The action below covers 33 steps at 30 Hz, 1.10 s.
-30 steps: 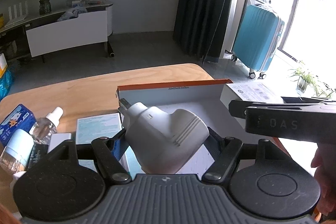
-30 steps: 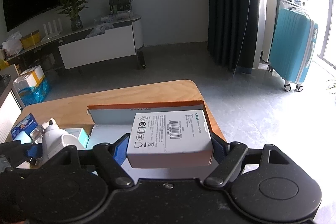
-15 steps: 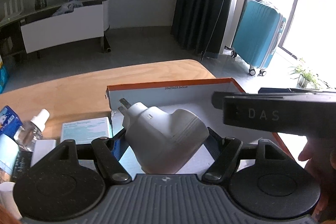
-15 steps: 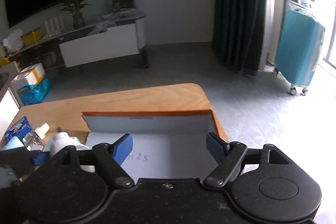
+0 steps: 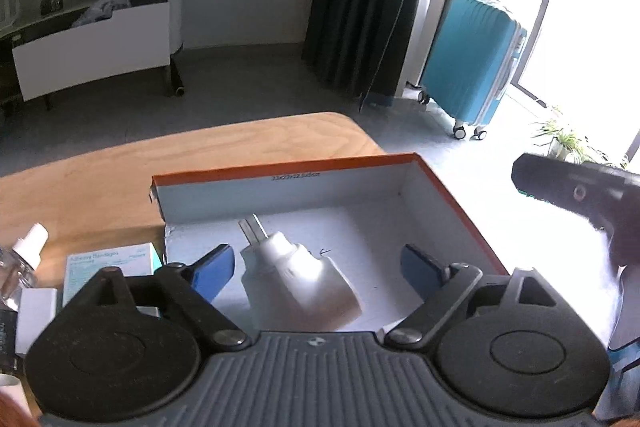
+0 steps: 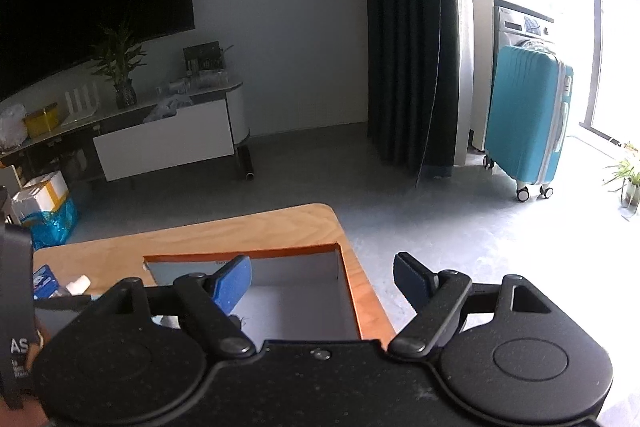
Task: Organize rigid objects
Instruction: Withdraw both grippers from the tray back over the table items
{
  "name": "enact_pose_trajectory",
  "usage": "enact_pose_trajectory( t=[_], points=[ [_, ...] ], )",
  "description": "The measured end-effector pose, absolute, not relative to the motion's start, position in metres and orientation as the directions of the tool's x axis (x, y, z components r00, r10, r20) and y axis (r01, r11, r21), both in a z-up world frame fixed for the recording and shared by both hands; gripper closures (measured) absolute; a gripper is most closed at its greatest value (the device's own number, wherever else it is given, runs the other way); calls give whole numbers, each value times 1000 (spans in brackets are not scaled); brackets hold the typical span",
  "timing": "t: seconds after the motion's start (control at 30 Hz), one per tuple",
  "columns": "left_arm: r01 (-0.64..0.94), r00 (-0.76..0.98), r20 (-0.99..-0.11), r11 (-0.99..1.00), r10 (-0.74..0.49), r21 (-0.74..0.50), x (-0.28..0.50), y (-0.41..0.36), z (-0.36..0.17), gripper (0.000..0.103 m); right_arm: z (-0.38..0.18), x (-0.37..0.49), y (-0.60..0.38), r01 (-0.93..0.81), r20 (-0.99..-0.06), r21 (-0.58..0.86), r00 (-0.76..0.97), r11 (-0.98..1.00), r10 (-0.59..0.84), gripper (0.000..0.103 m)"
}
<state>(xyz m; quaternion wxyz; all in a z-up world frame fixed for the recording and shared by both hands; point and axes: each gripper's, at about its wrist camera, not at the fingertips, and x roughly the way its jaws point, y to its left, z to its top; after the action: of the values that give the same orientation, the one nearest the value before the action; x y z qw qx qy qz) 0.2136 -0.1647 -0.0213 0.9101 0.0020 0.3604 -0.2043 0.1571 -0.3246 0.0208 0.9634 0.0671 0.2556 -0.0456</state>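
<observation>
White plastic is what matters to us: the plug adapter (image 5: 298, 283) lies on the floor of the orange-rimmed box (image 5: 452, 195), low in the centre of the left wrist view, directly between the spread blue pads of our left gripper (image 5: 316, 267). Those jaws stand wide, neither pad touching the adapter, so we judge it released and resting on the box bottom. Its long axis runs from the lower centre of the frame up toward the upper left, prongs pointing at the far wall of the box, body nearest the claw. Our right gripper (image 6: 320, 279) is also wide and holds nothing; in its own view it looks over the near edge of the box, with the far right corner of the box between its pads. Of the two, the left is plainly the nearer to the adapter. To the left of the box, at the lower left of the left wrist frame, sit a teal-and-white carton (image 5: 108, 267) and a small spray bottle (image 5: 24, 259) on the wooden table (image 5: 120, 179), and these look to us like the next pieces to gather. We think the left hand is better placed for them, since they lie on its side, while the right would have to cross over the box.
</observation>
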Motion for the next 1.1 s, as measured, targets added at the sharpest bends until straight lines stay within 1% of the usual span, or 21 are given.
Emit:
enact_pose_trajectory(
  t=[0.17,0.23,0.33,0.63,0.87,1.1],
  points=[
    [340,672,-660,932,-335,-127,196,-153,-12,6,24,144,-316,101,-496,119,868,988,-29,10],
    [333,675,-662,935,-324,-119,188,-149,-7,2,24,140,-311,94,-501,118,865,989,-22,10],
    [302,682,-674,949,-284,-95,178,-142,-1,0,24,134,-307,94,-511,128,859,987,-16,9],
    [209,684,-704,976,-192,-63,152,-113,8,0,27,115,-291,65,-530,141,848,988,20,6],
    [136,700,-702,989,-132,-51,138,-86,14,0,29,108,-268,9,-540,138,839,990,68,6],
    [84,709,-699,995,-99,-55,123,-65,14,0,29,104,-244,-45,-547,131,830,990,110,6]
  ],
)
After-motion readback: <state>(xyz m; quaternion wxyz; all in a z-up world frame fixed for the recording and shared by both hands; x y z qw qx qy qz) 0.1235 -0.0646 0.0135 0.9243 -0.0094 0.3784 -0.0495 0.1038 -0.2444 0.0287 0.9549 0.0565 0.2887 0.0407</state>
